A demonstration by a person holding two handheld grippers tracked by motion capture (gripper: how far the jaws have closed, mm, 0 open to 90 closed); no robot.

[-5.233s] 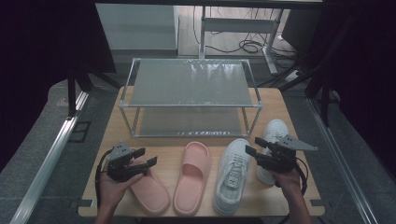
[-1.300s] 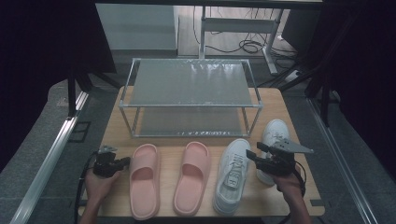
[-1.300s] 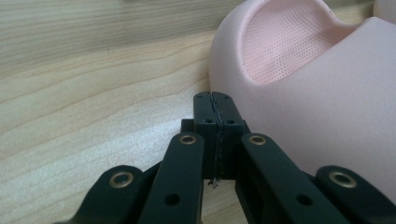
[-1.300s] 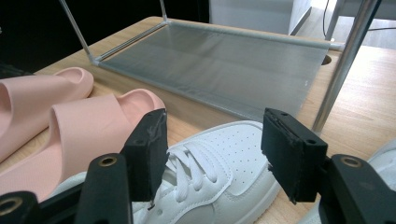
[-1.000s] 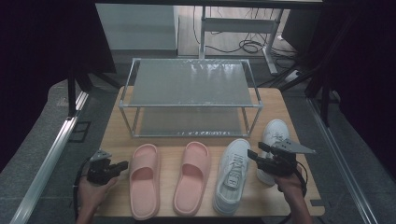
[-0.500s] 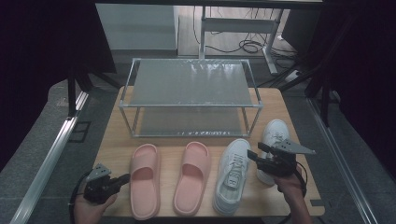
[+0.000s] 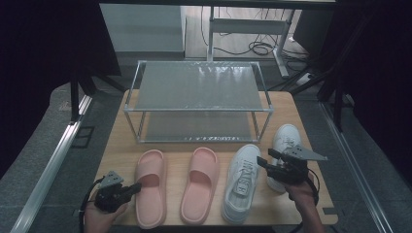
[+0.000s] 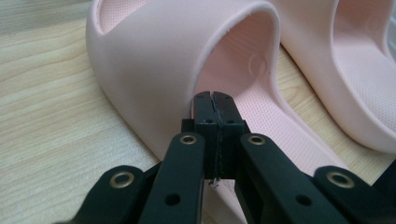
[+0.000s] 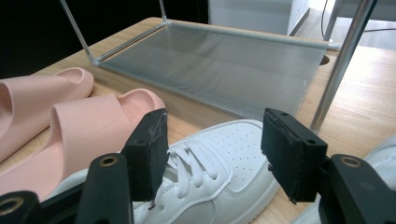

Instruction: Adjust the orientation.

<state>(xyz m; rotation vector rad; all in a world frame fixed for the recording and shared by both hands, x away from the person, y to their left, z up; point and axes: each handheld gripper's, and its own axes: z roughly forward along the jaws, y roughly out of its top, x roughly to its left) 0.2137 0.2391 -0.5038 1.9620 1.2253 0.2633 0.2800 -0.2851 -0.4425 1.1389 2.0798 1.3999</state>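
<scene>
Along the lower half of the high view, four items of footwear are laid out in a row on the wooden table (image 7: 121, 145): a left pink slipper (image 7: 150, 194), a right pink slipper (image 7: 200, 183), a white sneaker (image 7: 240, 182) and a second white sneaker (image 7: 284, 141) at the right end. Behind them, toward the centre of the frame, a two-tier metal shoe rack (image 7: 199, 99) is placed, both shelves bare.

At lower left, the left gripper (image 7: 136, 187) is held with its fingers pressed fully together on nothing, tips just at the outer edge of the left pink slipper; in the left gripper view they are seen at the mouth of the strap.

At lower right, the right gripper (image 7: 265, 160) is held with its fingers spread wide, poised above and between the two sneakers; in the right gripper view the laced white sneaker is framed between them, untouched.
</scene>
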